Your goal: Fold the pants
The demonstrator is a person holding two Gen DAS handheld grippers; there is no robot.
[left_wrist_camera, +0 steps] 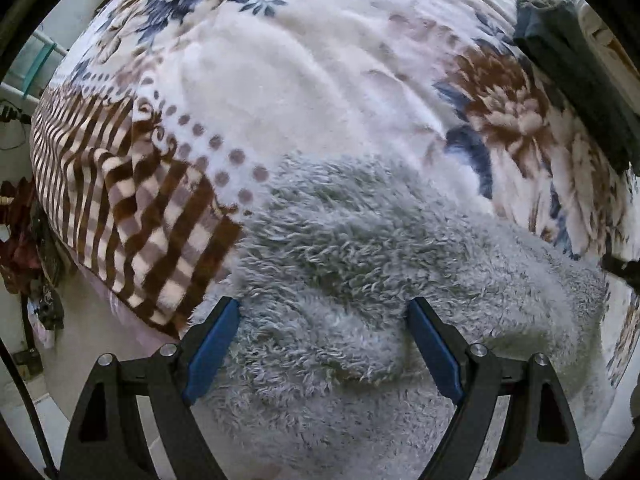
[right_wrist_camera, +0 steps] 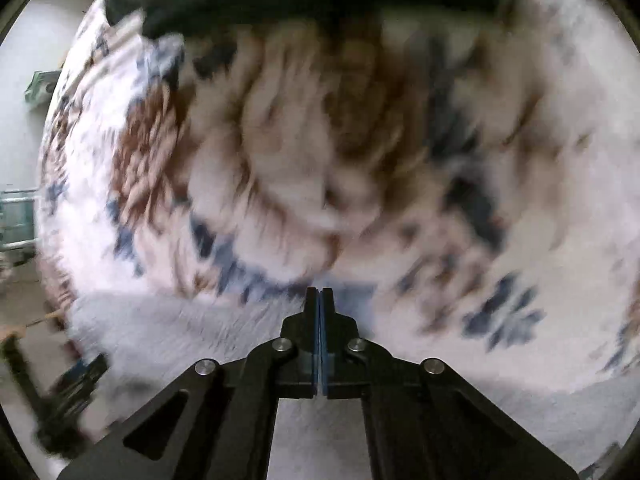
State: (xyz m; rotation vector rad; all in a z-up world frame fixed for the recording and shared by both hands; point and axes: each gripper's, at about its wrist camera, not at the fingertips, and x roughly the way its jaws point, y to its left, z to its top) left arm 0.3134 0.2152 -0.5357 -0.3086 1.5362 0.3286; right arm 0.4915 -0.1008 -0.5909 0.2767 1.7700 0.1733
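The biggest thing we see is the bed, covered by a flowery blanket [left_wrist_camera: 320, 92] that spreads out far ahead of both hand-held grippers. On it lie the fluffy grey pants [left_wrist_camera: 360, 264], bunched in a soft heap right in front of and under the left hand-held gripper [left_wrist_camera: 322, 312].

The left hand-held gripper has its blue fingers [left_wrist_camera: 216, 340] spread wide, one on each side of a fuzzy hump, and it is not holding anything yet. The right hand-held gripper [right_wrist_camera: 319, 300] has its fingers pressed tight together with nothing between them. Its picture is very blurry, so we think the pale grey patch below and to its left is more of the pants [right_wrist_camera: 168, 332], but we are not sure.

What could go wrong? The pants are thick and puffy, so the left fingers might pinch only fluff and slip off. They might also grab the blanket underneath. The heap hides the legs and edges, so a fold could come out crooked.
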